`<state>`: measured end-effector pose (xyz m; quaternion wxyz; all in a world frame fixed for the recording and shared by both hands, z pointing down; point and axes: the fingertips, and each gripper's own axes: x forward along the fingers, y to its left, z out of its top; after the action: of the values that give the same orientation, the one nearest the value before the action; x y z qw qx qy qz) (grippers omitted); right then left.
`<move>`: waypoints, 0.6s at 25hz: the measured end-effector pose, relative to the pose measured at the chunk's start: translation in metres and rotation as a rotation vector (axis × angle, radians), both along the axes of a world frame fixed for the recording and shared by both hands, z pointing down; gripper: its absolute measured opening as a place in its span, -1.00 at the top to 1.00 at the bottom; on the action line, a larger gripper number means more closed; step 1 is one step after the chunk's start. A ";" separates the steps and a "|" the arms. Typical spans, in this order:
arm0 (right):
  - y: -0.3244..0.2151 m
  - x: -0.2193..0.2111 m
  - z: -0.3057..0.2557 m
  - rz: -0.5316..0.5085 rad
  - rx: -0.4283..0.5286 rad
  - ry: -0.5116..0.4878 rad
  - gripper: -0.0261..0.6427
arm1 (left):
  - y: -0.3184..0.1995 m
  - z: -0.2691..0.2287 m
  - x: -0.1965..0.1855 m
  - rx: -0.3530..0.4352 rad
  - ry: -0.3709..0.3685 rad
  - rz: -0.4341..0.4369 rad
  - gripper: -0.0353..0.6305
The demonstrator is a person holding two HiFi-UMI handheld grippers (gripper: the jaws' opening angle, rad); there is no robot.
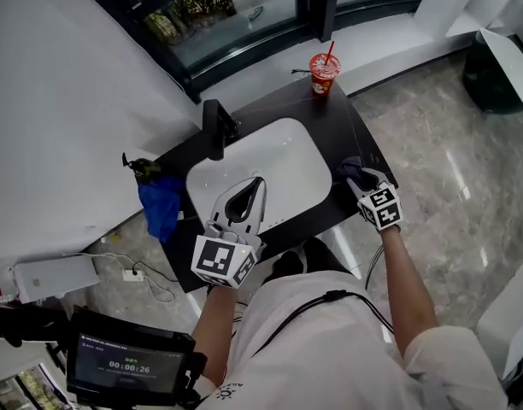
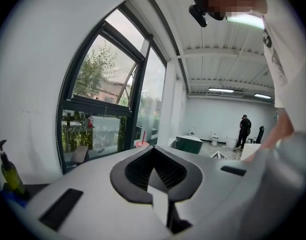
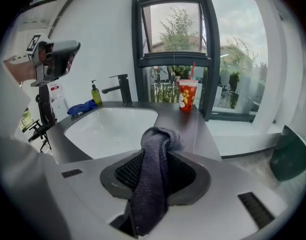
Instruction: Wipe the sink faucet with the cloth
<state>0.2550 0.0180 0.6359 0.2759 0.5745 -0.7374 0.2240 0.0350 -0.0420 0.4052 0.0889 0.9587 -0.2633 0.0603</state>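
Note:
The black faucet (image 1: 214,126) stands at the back left rim of the white sink (image 1: 283,156), set in a black counter (image 1: 270,109). My right gripper (image 1: 354,171) is over the counter's right front corner, shut on a dark grey cloth (image 1: 351,169). In the right gripper view the cloth (image 3: 155,169) hangs bunched between the jaws, with the faucet (image 3: 122,86) far off across the sink (image 3: 108,129). My left gripper (image 1: 258,183) hovers over the sink's front part, its tips together and nothing between them. The left gripper (image 2: 154,151) points toward the window.
A red cup with a straw (image 1: 324,73) stands at the counter's far right corner. A soap bottle (image 1: 142,169) and a blue cloth (image 1: 161,205) sit at the counter's left end. A window wall runs behind. Grey tiled floor lies to the right.

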 end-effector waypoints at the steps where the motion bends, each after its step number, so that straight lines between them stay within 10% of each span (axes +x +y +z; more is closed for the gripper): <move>1: 0.001 0.001 0.008 -0.003 -0.021 0.001 0.58 | 0.001 0.001 0.001 -0.003 -0.004 0.003 0.91; 9: 0.006 0.004 0.006 -0.013 -0.050 0.020 0.26 | 0.003 -0.006 -0.013 0.009 -0.003 -0.001 0.91; 15: 0.019 -0.016 -0.097 0.006 0.177 0.002 0.27 | 0.004 -0.028 -0.023 0.054 0.049 -0.002 0.91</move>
<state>0.2389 0.0367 0.5392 0.2241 0.5991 -0.7522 0.1583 0.0123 -0.0375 0.3772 0.0695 0.9617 -0.2635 0.0296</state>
